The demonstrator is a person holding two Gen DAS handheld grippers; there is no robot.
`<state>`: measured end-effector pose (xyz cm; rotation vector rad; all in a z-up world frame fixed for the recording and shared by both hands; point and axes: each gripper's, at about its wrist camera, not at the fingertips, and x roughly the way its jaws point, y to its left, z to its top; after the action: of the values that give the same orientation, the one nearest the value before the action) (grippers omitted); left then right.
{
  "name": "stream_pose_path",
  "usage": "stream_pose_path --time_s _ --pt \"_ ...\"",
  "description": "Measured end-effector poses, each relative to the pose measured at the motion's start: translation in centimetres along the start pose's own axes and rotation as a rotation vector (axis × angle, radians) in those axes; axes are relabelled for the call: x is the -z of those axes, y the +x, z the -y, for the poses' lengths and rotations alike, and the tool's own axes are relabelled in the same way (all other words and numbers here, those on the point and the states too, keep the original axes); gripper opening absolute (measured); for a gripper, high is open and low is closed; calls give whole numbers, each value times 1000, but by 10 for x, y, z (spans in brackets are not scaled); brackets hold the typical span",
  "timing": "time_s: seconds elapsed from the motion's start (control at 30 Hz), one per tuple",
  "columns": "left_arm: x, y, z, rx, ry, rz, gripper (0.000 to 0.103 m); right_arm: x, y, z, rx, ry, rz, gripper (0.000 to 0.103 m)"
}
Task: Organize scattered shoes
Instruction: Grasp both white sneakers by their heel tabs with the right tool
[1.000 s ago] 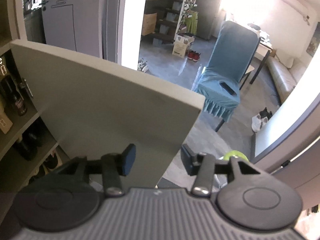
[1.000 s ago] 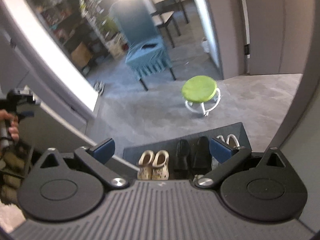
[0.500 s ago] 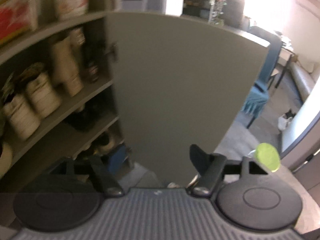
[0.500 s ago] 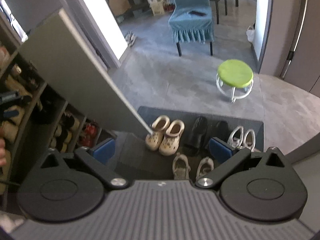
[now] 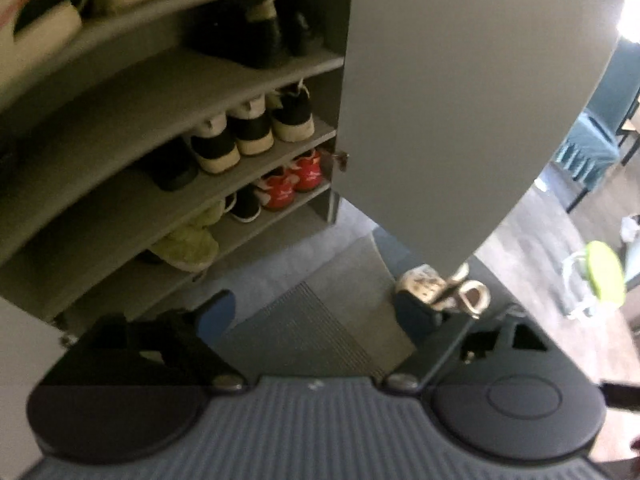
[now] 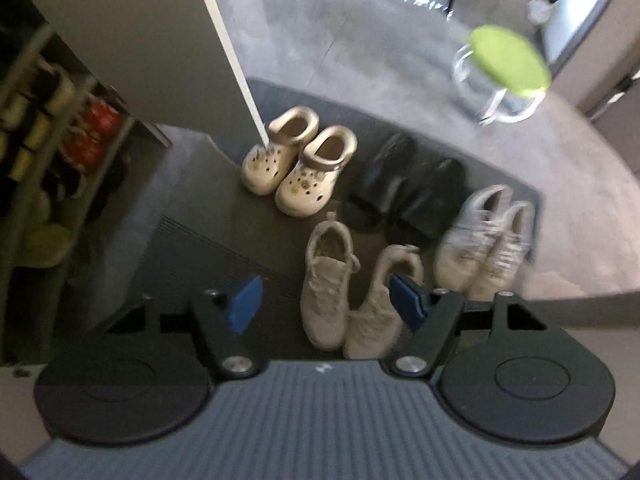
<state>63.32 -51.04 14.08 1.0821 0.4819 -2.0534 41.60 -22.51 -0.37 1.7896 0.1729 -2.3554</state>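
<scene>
Shelves of the shoe cabinet (image 5: 224, 92) rise ahead and left of the left gripper (image 5: 316, 312), its jaws spread and empty. Beige sneakers (image 6: 344, 280) lie between the right gripper (image 6: 324, 302)'s spread, empty jaws, with cream clogs (image 6: 300, 164) beyond them on the dark mat (image 6: 208, 208).

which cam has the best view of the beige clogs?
Right wrist: both beige clogs show whole on the dark mat, beside the cabinet door. Left wrist catches only part of them, behind the door's lower edge.
</scene>
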Motion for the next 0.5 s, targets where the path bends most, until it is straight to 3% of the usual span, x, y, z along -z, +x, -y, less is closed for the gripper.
stream_pose_path --time_s 0.07,0.13,0.23,0.33,0.4,0.47,0.5 --pt "31 64 17 12 27 53 89 -1 65 -2 20 3 -23 49" --pt "45 99 28 43 40 103 88 -1 131 -5 41 6 -45 42" --pt "63 150 43 94 56 181 88 0 217 -7 67 16 -72 42" --pt "78 190 56 147 71 203 88 11 234 0 68 50 -53 43" --pt "89 215 67 198 91 181 86 18 245 5 69 73 -40 33" --pt "85 231 84 216 124 99 86 25 257 9 70 97 -27 29" --pt "83 231 85 239 115 106 86 29 262 12 70 108 -20 25"
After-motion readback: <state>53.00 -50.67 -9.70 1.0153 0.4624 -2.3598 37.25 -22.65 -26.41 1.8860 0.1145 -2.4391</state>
